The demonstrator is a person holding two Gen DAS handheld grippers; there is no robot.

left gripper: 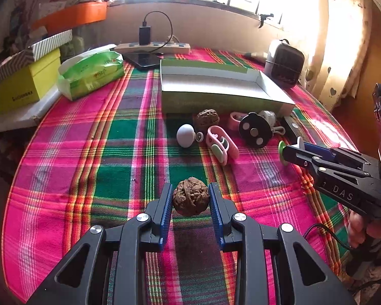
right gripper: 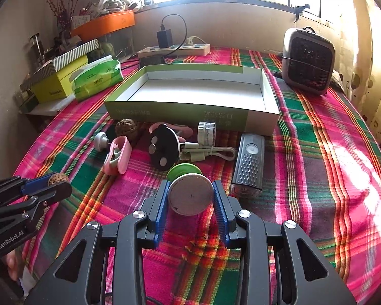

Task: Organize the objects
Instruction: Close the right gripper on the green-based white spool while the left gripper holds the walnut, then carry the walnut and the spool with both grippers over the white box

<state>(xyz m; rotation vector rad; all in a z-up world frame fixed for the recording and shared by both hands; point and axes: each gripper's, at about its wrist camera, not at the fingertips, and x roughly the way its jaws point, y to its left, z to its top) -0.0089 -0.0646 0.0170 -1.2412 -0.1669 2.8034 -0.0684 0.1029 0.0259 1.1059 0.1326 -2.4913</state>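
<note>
Left gripper [left gripper: 190, 198], marked "GenRobot.AI", clamped a walnut [left gripper: 190, 199] above the plaid cloth [left gripper: 89, 152]. Right gripper [right gripper: 190, 195], marked "DAS", squeezed a round green-backed disc [right gripper: 190, 195], just near of the clutter. Farther back sat the green tray box [right gripper: 190, 111], with Chinese print too blurred to read.

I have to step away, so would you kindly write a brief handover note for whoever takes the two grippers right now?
Left gripper: shut on a walnut, near the table's front.
Right gripper: shut on a round green-and-white disc.
The open box at the back holds nothing visible yet.
In front of it on the plaid cloth lie a second walnut, pink clip, black disc, white cable and grey grater-like bar.
Done: two items gripped. Left: probably box both, then the rest.
</note>
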